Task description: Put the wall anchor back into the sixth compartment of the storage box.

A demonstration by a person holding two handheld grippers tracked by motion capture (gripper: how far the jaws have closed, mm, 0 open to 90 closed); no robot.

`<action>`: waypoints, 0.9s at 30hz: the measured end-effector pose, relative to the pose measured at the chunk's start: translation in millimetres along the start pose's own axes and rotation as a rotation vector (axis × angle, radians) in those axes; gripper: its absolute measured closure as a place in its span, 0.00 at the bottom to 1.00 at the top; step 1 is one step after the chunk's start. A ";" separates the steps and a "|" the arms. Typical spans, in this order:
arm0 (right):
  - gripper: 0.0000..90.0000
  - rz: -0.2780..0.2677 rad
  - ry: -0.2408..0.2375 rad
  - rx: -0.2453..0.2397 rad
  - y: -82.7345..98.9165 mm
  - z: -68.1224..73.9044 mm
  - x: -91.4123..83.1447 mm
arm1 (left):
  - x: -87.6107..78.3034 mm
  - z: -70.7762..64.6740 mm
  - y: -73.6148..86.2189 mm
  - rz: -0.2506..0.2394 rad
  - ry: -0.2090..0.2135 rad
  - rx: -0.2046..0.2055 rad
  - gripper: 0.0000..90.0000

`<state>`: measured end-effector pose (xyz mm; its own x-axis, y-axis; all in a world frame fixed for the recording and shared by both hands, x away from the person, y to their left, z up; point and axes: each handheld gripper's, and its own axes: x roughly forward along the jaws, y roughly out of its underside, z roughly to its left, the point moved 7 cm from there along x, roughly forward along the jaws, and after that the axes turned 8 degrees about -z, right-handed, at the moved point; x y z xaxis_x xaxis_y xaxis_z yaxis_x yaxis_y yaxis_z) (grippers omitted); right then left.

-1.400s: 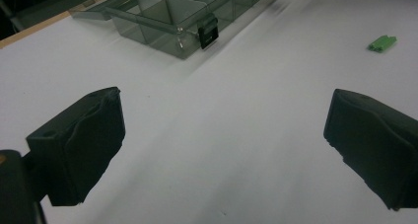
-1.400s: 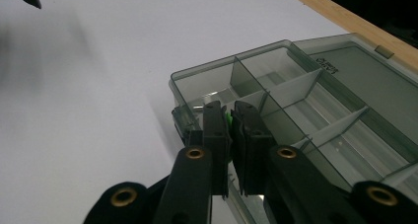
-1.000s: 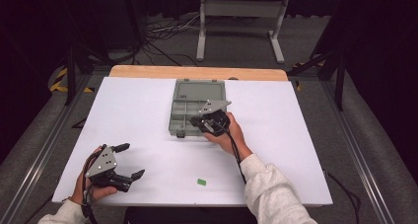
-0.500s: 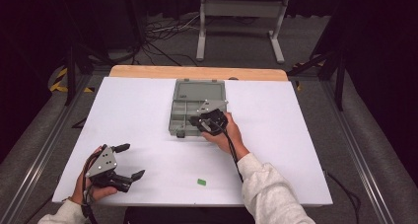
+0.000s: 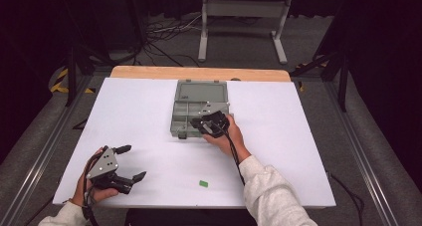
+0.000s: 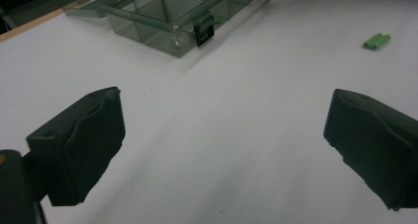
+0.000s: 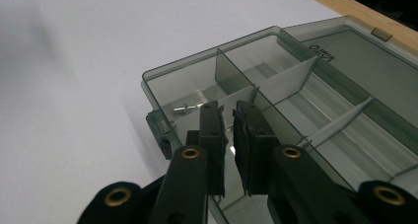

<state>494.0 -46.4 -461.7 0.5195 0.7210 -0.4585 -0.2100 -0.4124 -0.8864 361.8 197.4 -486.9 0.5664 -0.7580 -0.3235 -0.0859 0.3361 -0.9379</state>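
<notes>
High view: grey see-through box (image 5: 199, 109), lid laid open flat behind it, inner walls splitting it into compartments. Right gripper (image 5: 208, 125) sits over the box's near edge. Left gripper (image 5: 130, 162) rests well apart on the white table (image 5: 149, 111), jaws spread, empty. Green piece (image 5: 203, 183) lies between the two hands, nearer the table's front edge. Wooden strip at the back; dark room, cables, metal stand beyond.

Left gripper view: box (image 6: 167, 17) ahead of the released jaws, black latch on its front wall.

Right gripper view: jaws nearly together, narrow gap, having just opened slightly, nothing visibly pinched; small screw (image 7: 185, 107) just beyond the fingertips in the corner compartment.
</notes>
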 end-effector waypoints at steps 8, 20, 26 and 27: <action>0.89 -0.039 -0.007 -0.007 -3.7 3.3 -14.9 | 0.7 -0.1 -0.1 0.004 -0.002 0.005 0.04; 0.85 -0.083 -0.026 -0.059 -8.4 21.0 -44.7 | 1.7 -0.8 -0.2 0.006 -0.001 0.001 0.04; 0.82 -0.113 -0.033 -0.065 -6.3 27.6 -57.8 | 1.9 -0.8 -0.3 0.007 -0.002 0.000 0.04; 0.81 -0.118 -0.036 -0.065 -5.2 29.9 -60.8 | 2.0 -1.0 -0.5 0.007 -0.003 0.002 0.04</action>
<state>438.8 -71.4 -431.2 0.5069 0.7857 -0.3545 -0.0946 -0.3581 -0.9289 362.2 195.1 -487.2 0.5681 -0.7540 -0.3299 -0.0884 0.3427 -0.9353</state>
